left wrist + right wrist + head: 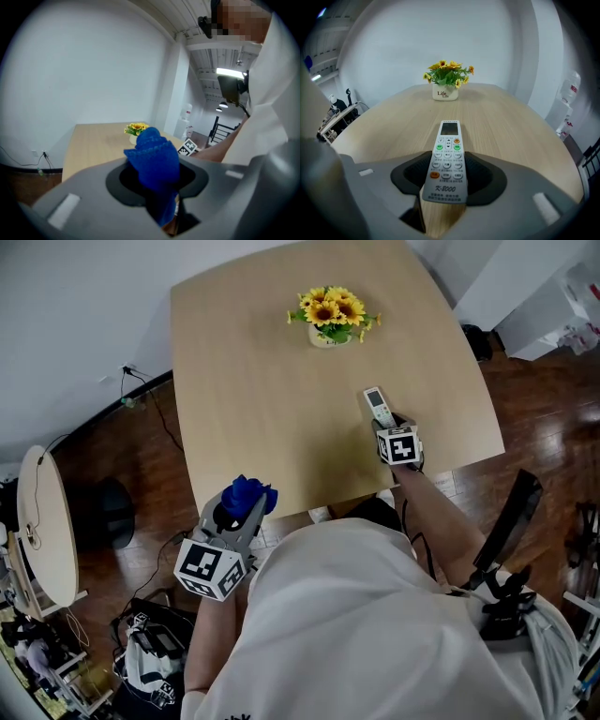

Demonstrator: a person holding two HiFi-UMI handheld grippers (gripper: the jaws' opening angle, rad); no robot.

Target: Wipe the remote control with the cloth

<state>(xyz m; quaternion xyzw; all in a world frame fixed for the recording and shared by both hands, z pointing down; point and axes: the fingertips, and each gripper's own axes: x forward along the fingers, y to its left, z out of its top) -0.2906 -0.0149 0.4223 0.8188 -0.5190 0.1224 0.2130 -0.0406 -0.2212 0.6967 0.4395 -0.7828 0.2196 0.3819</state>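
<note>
1. The wooden table (272, 381) has its near edge partly hidden by the person's shoulders.
2. The left gripper (157, 183), off the table's near-left corner, is clamped on a bunched blue cloth (153, 152) that buries its jaw tips.
3. The right gripper (444, 177) pinches the white remote control (446, 157), printed "K-8000", over the table's near right.
4. The far sunflower pot (445, 93) reads "Life".

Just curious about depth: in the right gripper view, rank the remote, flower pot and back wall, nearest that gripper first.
1. White plastic remote control: held in the right gripper.
2. White pot of yellow sunflowers: ahead, on the table.
3. White wall: behind the table.
</note>
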